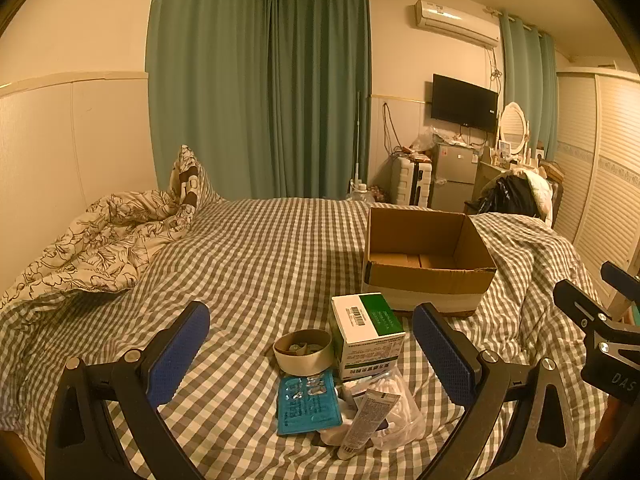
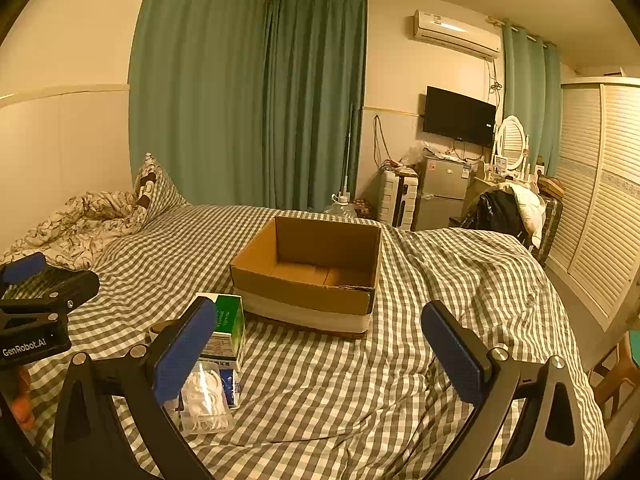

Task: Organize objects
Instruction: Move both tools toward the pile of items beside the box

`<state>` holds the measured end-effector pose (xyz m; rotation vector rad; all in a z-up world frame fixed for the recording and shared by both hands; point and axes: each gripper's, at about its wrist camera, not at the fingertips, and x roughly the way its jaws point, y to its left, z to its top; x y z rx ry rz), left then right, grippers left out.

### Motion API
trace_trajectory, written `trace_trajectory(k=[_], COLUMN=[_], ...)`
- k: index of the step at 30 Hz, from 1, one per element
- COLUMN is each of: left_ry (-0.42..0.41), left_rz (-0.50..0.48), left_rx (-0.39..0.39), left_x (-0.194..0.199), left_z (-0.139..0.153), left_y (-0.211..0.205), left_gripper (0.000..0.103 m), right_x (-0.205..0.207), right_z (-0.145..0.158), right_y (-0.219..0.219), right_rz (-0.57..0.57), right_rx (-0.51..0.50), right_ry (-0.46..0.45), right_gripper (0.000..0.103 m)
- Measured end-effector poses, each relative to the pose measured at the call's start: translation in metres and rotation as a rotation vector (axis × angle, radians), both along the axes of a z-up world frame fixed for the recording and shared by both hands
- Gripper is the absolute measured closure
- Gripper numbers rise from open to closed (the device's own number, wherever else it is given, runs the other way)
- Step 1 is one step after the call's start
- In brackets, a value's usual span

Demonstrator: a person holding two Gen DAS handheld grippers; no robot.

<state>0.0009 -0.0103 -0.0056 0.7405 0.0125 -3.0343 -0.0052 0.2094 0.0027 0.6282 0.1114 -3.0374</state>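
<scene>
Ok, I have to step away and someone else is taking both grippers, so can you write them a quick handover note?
Left hand-held gripper: open, empty, hovering over the pile of small items.
Right hand-held gripper: open, empty, facing the cardboard box.
Things: the box sits open on the checked bedspread, and looks empty. In front of it lie the green-and-white carton, tape roll, blue blister pack, tube and clear packet of white bits.
Done: nothing packed yet.
Left: probably all five items still go into the box.
</scene>
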Motion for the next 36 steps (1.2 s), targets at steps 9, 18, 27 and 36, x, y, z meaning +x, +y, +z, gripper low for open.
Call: trace_trajectory(k=[9, 18, 27, 36], left_ry=[0.000, -0.007, -0.009, -0.098], left_rz=[0.001, 0.001, -0.009, -0.020], left_rx=[0.000, -0.002, -0.004, -0.022], left_x=[0.000, 0.002, 0.006, -0.003], left_z=[0.001, 0.001, 0.002, -0.023], left_y=[-0.001, -0.001, 0.001, -0.002], left_gripper=[0.000, 0.000, 0.000, 0.000], right_x=[0.006, 0.011, 0.014, 0.004], right_z=[0.003, 0.006, 0.009, -0.007], right_y=[-0.001, -0.006, -0.010, -0.016], right_rz=[0.016, 0.042, 0.064, 0.102], right_rx=[0.002, -0.002, -0.001, -0.010], right_ry=[0.013, 0.016, 0.018, -0.051], right_gripper=[0.000, 0.000, 0.000, 0.000])
